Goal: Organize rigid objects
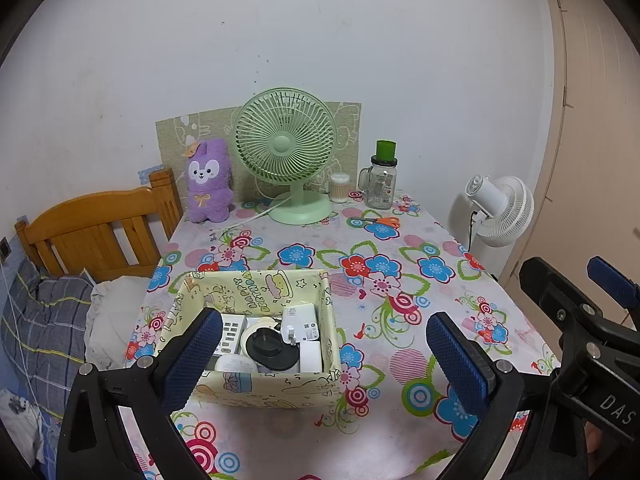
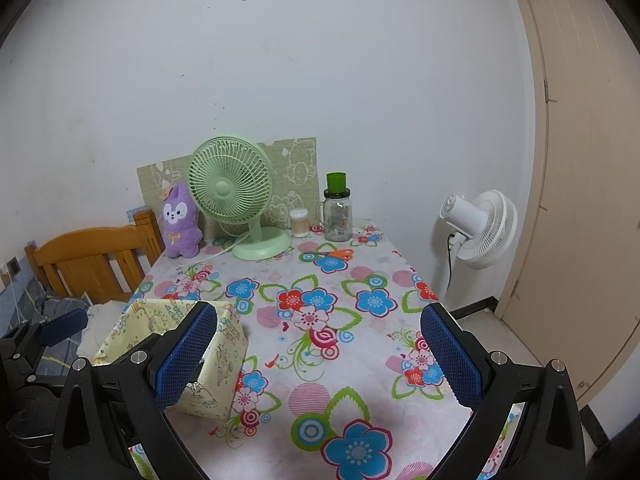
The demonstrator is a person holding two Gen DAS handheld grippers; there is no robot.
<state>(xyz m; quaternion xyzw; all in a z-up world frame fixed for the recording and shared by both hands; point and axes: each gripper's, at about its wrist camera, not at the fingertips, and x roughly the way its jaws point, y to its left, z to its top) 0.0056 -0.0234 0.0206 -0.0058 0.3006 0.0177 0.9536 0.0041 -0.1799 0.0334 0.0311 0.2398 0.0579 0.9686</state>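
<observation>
A pale yellow cartoon-print box (image 1: 304,288) stands on the flowered table near its front left; it also shows in the right wrist view (image 2: 224,344). Inside lie a white remote (image 1: 231,332), a black round lid (image 1: 272,346), a white charger plug (image 1: 300,324) and other white items. My left gripper (image 1: 324,354) is open and empty, above the table just in front of the box. My right gripper (image 2: 320,354) is open and empty, to the right of the box; it also shows at the right edge of the left wrist view (image 1: 576,300).
At the table's far edge stand a purple plush toy (image 1: 210,180), a green desk fan (image 1: 286,152), a cotton swab jar (image 1: 340,187) and a glass jar with green lid (image 1: 382,178). Orange scissors (image 1: 384,222) lie near them. A wooden bed frame (image 1: 100,232) is left, a white floor fan (image 1: 502,212) right.
</observation>
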